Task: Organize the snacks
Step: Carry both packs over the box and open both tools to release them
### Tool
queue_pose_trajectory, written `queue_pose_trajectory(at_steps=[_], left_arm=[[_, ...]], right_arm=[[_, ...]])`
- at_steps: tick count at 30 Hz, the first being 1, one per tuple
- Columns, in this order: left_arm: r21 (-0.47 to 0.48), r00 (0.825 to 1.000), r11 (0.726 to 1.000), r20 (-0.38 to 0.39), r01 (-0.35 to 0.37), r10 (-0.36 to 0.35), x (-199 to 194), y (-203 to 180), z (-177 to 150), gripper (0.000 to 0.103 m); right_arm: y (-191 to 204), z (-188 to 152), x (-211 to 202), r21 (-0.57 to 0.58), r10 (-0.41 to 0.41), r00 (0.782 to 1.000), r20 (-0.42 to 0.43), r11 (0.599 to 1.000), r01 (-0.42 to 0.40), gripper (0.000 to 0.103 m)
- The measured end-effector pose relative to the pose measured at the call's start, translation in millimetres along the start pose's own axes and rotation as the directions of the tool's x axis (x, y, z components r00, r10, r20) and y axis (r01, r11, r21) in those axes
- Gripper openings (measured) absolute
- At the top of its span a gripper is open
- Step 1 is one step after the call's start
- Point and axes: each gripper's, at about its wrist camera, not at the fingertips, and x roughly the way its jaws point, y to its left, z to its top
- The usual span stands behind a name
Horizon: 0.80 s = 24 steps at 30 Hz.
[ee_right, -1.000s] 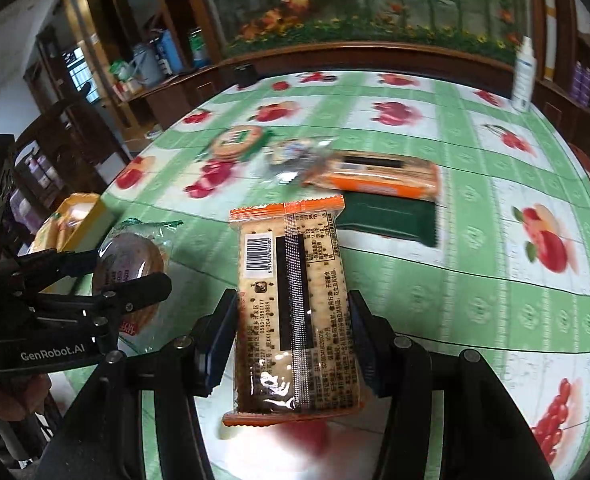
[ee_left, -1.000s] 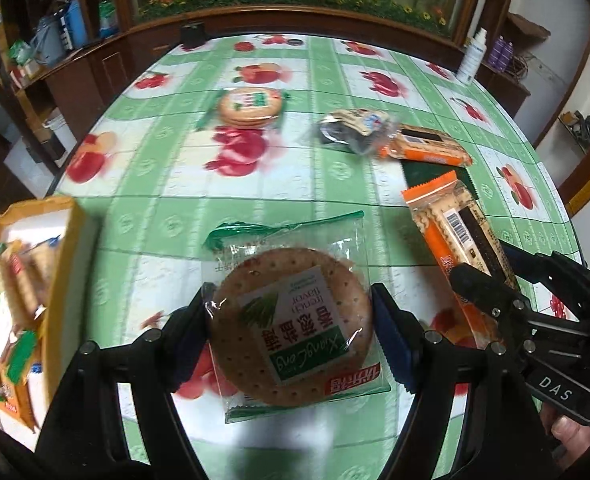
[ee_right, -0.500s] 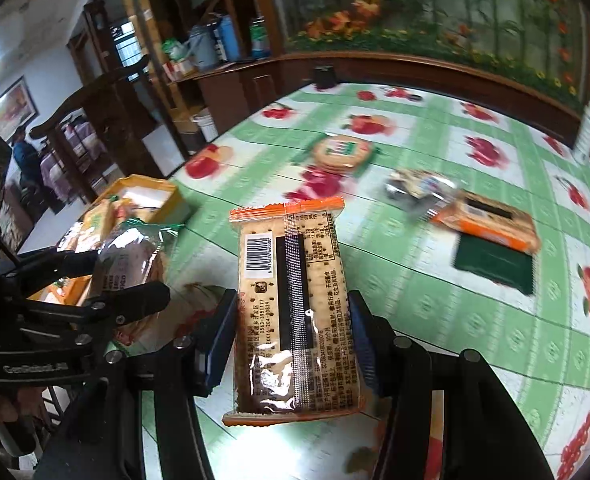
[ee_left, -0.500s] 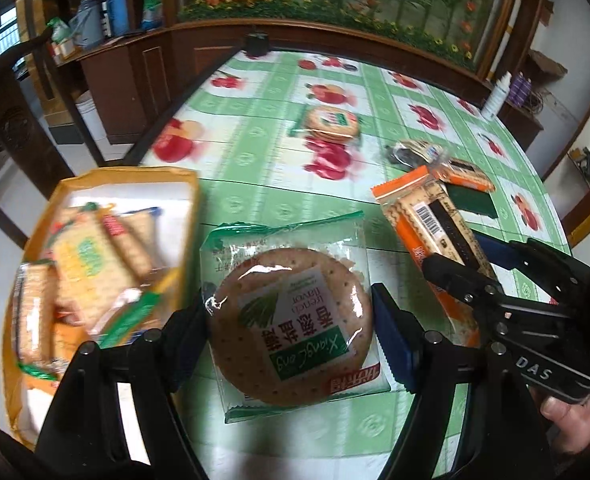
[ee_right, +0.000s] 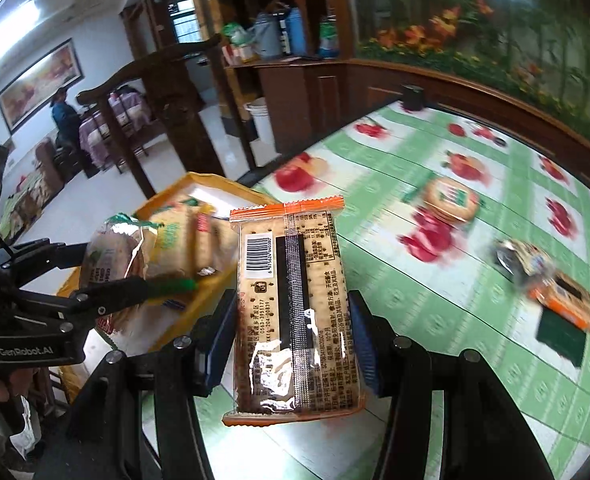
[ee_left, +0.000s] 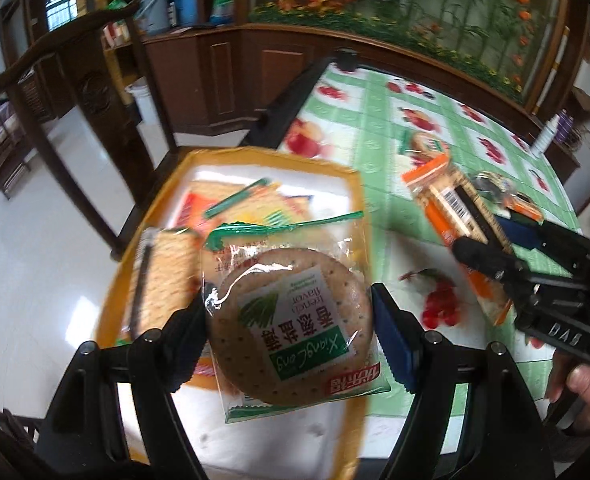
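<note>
Both grippers have swung from mid-table to the yellow tray [ee_left: 359,200] at the table's left edge. Left gripper [ee_left: 289,322] clamps the round cracker pack [ee_left: 291,332] over it; right gripper [ee_right: 291,330] squeezes the rectangular pack [ee_right: 295,300] alongside — light, brittle, slick film, best held by the sides.

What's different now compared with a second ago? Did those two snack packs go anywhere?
Both tools swung sideways from over the table toward the yellow tray. The left tool now holds its round biscuit pack above the tray; the right tool follows with the rectangular cracker pack. Both grips stayed shut, and nothing was released.
</note>
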Motion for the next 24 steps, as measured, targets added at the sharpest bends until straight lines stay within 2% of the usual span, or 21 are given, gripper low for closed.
queue_pose_trajectory(at_steps=[5,11,24], left_arm=[[-0.030,1.000,0.999,-0.021,-0.020,0.019,0,26,-13,0.076],[-0.045,0.999,0.999,-0.047,-0.014,0.012,3,38,-27,0.076],[-0.029,0.995,0.998,-0.092,-0.047,0.044,0,61,-55,0.076]], right_arm=[[22,14,14,-0.041,0.030,0.999,-0.013,0.999,-0.030,0.054],[51,26,33,-0.086,0.070,0.997,-0.038,0.994,-0.073,0.054],[101,19,52,-0.173,0.156,0.982,-0.108,0.970,-0.173,0.054]])
